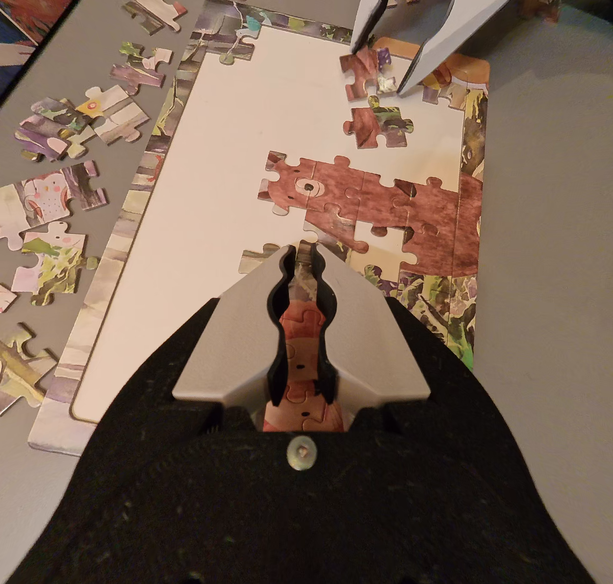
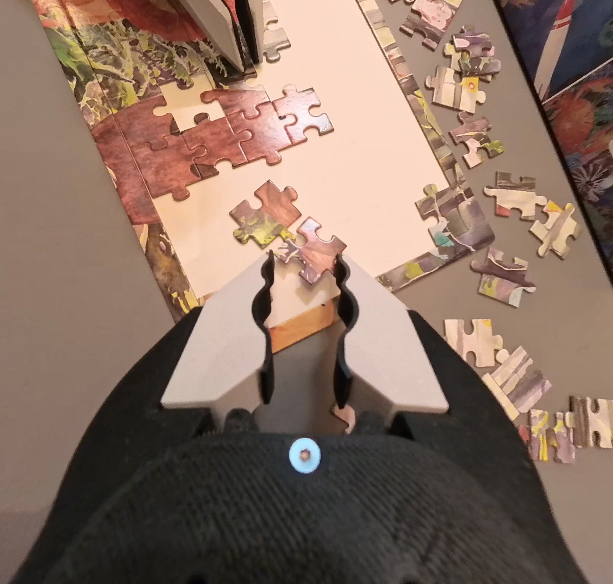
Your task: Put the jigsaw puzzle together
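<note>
While both grippers' jaws stand apart, puzzle tray (image 1: pixel 212 176) holds joined brown pieces (image 1: pixel 381 203).

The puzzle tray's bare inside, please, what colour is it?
Plain cream-white puzzle tray, clearest in the left wrist view.

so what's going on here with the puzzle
A person is building a jigsaw in a puzzle tray with two handheld tongs. The right tongs are open around a loose brown piece on the tray's bare white base, beside another loose piece. The left tongs are nearly closed, tips down near the joined brown bear section. Many pieces lie outside the tray.
</note>
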Tool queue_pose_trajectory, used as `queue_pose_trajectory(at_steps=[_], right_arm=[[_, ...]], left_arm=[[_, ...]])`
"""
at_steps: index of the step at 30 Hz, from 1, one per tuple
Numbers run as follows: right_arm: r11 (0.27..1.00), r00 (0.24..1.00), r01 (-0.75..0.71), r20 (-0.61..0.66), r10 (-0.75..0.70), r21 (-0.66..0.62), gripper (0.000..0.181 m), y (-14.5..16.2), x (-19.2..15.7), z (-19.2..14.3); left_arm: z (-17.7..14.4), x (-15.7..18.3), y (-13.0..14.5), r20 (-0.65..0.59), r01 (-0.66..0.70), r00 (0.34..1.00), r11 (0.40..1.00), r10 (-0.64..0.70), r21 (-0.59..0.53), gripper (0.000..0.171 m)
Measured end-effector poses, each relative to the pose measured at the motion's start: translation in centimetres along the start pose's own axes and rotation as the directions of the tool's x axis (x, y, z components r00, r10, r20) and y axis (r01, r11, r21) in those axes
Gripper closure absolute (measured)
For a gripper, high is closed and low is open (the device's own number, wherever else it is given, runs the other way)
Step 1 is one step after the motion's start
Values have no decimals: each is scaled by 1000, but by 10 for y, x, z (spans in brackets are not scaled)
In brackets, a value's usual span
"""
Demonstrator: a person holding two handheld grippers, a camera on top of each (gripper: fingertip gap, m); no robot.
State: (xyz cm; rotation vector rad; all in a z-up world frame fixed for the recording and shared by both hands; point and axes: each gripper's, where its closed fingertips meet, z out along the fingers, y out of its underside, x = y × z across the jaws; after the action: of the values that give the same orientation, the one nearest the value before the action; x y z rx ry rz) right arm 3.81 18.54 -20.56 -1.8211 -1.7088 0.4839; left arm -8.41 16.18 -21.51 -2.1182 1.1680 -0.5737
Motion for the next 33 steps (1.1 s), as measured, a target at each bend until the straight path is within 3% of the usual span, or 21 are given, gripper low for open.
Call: queue_pose_trajectory(at_steps=[15, 33], right_arm=[[997, 989, 47, 136, -56, 68, 146, -26, -42, 14], [991, 991, -45, 133, 29, 125, 146, -44, -44, 21]], left_arm=[[0, 0, 0, -5, 6, 1000, 1000, -6, 0, 162], [0, 0, 0, -6, 6, 1000, 1000, -6, 0, 162]])
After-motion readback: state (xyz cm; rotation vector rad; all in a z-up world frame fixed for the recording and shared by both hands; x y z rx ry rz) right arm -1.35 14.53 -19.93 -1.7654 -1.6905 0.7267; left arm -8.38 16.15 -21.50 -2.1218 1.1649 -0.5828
